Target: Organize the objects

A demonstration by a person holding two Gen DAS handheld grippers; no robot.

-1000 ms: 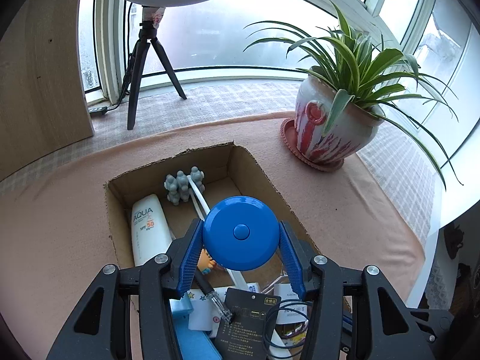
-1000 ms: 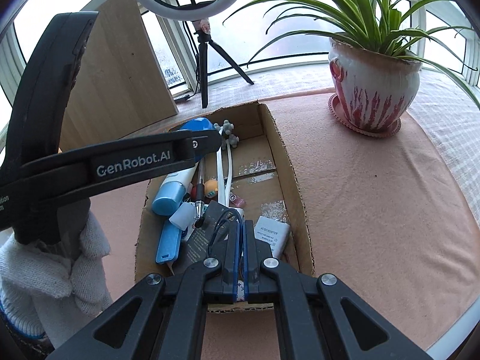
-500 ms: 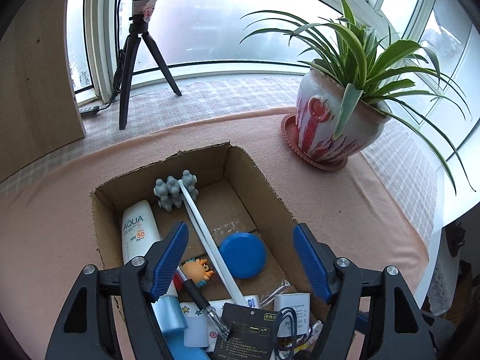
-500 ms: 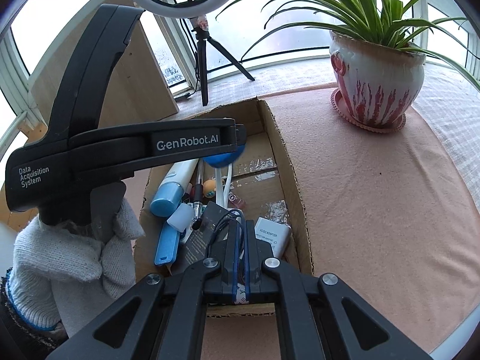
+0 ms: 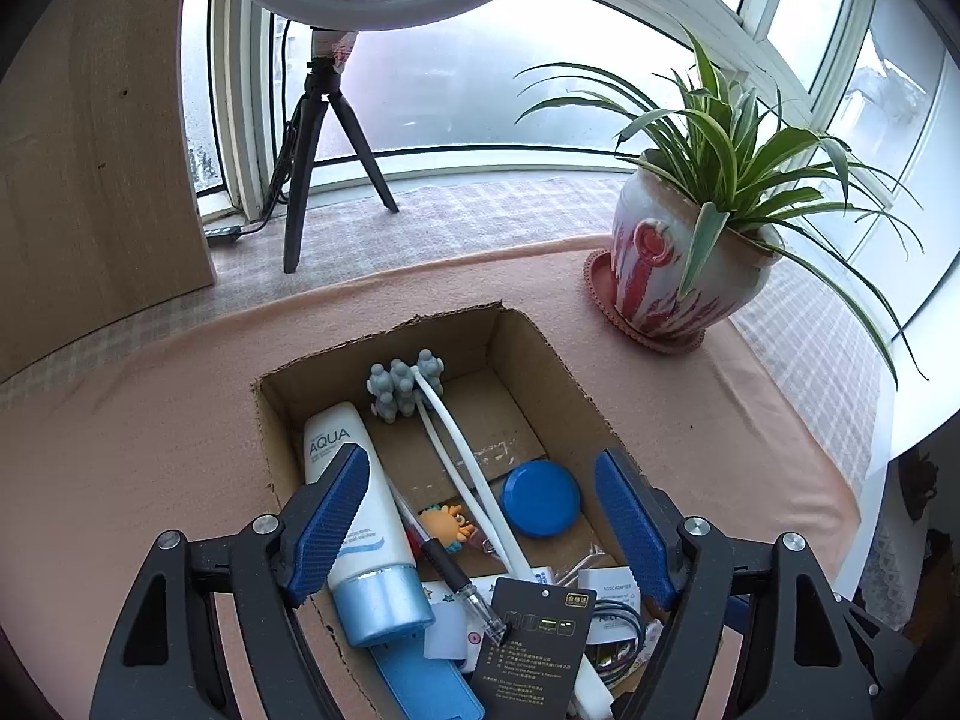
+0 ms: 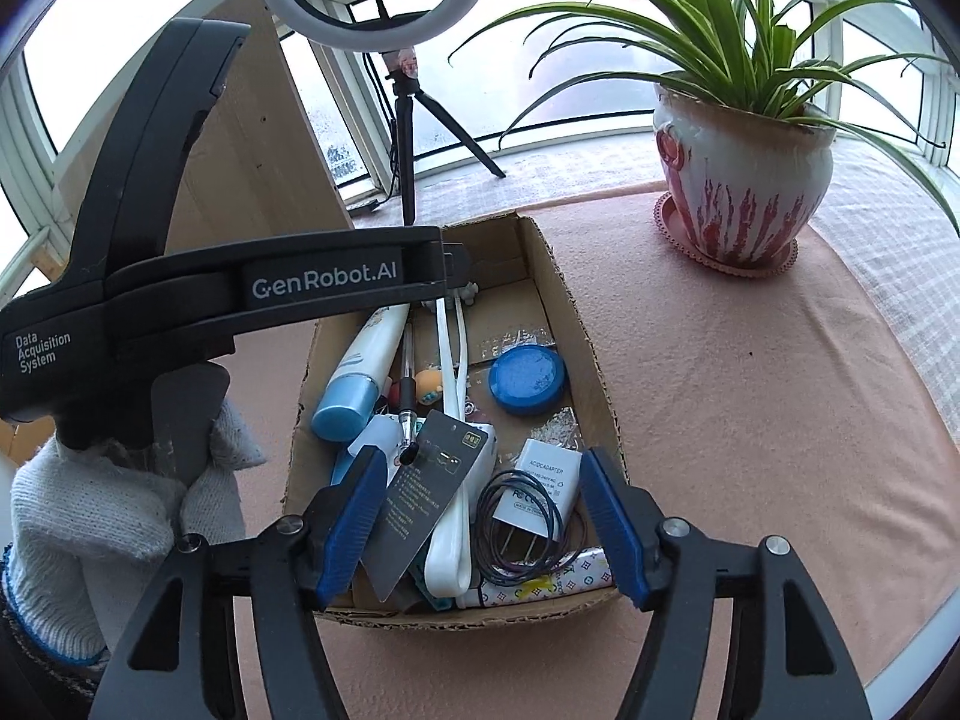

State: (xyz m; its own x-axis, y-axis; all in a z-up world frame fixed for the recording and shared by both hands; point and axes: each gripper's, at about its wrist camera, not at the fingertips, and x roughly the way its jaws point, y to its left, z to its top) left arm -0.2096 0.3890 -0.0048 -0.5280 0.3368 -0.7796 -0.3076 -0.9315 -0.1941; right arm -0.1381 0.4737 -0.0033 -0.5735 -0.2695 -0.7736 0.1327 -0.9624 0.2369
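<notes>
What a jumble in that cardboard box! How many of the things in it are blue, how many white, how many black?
Counting only what shows clearly:
Blue: 2 - round blue disc, flat blue case
White: 3 - AQUA tube (blue cap), white adapter, white-handled massager
Black: 2 - black card, coiled dark cable
Total: 7. Smaller bits underneath are too hidden to sort.

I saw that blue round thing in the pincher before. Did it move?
Yes. The blue disc dropped out of the left gripper, whose jaws have just been opening, and now lies on the cardboard box floor beside the white stick.
</notes>
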